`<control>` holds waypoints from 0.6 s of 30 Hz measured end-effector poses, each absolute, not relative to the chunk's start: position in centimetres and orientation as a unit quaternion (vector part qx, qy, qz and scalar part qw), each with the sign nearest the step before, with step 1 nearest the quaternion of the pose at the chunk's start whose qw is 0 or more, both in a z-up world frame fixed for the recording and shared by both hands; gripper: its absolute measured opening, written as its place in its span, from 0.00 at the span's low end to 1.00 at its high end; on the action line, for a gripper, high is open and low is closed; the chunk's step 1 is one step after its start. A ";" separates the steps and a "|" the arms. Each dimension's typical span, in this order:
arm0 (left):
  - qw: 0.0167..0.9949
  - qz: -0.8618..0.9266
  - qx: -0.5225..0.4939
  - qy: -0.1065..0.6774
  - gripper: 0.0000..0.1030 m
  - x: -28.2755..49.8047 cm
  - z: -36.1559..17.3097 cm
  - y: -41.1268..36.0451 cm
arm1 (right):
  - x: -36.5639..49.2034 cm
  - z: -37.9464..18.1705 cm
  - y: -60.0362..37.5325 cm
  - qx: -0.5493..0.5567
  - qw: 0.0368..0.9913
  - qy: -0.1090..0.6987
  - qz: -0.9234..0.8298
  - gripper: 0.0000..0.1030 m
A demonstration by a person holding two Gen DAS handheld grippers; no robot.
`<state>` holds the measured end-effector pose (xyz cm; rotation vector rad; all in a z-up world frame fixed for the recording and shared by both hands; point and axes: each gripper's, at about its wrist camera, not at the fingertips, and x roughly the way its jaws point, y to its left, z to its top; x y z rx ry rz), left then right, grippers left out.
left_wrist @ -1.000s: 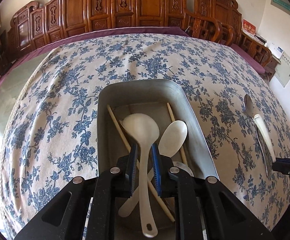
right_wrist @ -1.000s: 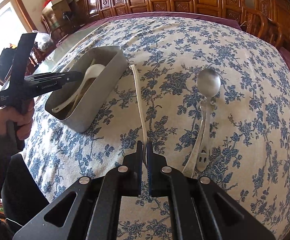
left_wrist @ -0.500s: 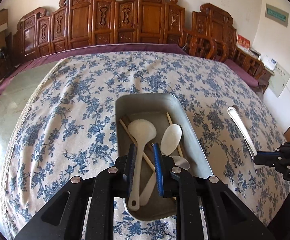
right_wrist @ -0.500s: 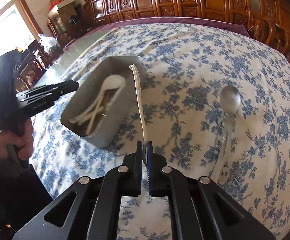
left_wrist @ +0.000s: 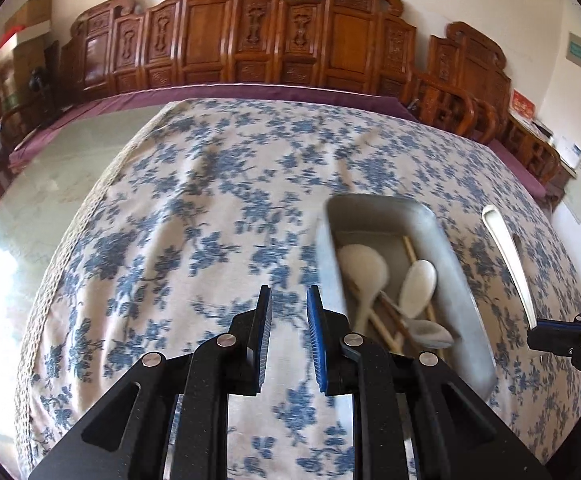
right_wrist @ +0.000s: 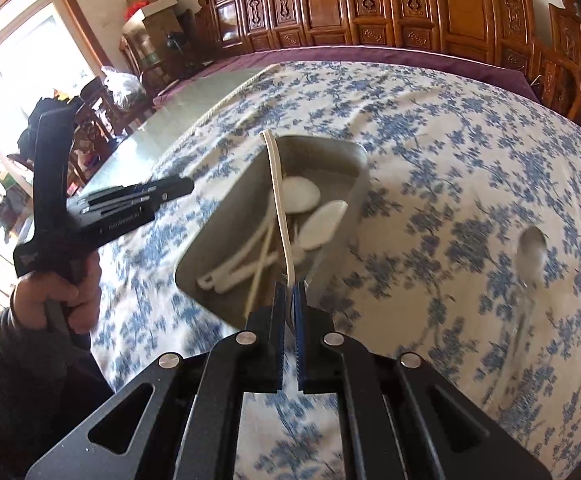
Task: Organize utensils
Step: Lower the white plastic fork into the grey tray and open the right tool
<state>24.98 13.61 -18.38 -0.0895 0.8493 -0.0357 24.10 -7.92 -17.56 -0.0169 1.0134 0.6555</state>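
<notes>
From the left wrist view, the left tool (left_wrist: 288,322) hangs released over the blue-flowered cloth (left_wrist: 194,240) of the desk, its blue-padded fingers (left_wrist: 264,320) parted with nothing between them. Just to its right stands the metal tray (left_wrist: 460,280), a grey rectangular tin with rounded corners. It holds a large white ladle-like spoon (left_wrist: 362,272), a smaller white spoon (left_wrist: 418,288), a metal spoon bowl (left_wrist: 430,334) near the close end and pale wooden chopsticks (left_wrist: 410,252) lying beneath them. Further right, the right tool (left_wrist: 558,330) carries a cream-white plastic utensil (left_wrist: 506,252), seen edge-on, long and thin, raised above the cloth beside the tray.

In the right wrist view, the right tool (right_wrist: 288,308) is clenched on the near end of that white utensil (right_wrist: 278,196), which juts forward over the tray (right_wrist: 218,252), its far tip above the tray's far left rim. It looks light, stiff and smooth, so I judge that it could pivot or slide between the pads when held at the very end; a hold nearer the middle would steady it, though the end grip suits lowering it lengthwise among the spoons. Its head is not distinguishable from this angle. A steel spoon (right_wrist: 530,256), blurred, lies on the cloth well to the right of the tray, not yet put away; it should be heavier and slicker, best taken across the handle. The left tool (right_wrist: 170,190) hovers to the left of the tray.
</notes>
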 end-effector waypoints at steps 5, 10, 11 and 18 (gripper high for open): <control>0.910 0.000 -0.053 0.411 0.16 25.0 -18.3 15.3 | 25.5 -17.9 -5.3 -0.006 0.822 0.476 0.312 0.05; 0.910 0.010 -0.051 0.411 0.16 25.0 -18.4 15.7 | 26.7 -19.2 -3.2 -0.007 0.815 0.488 0.312 0.05; 0.910 0.013 -0.047 0.411 0.16 25.0 -18.4 15.7 | 27.1 -19.6 -3.0 -0.003 0.813 0.493 0.310 0.05; 0.912 0.009 -0.046 0.407 0.16 24.9 -18.1 15.5 | 29.0 -22.2 -2.3 0.026 0.804 0.519 0.289 0.05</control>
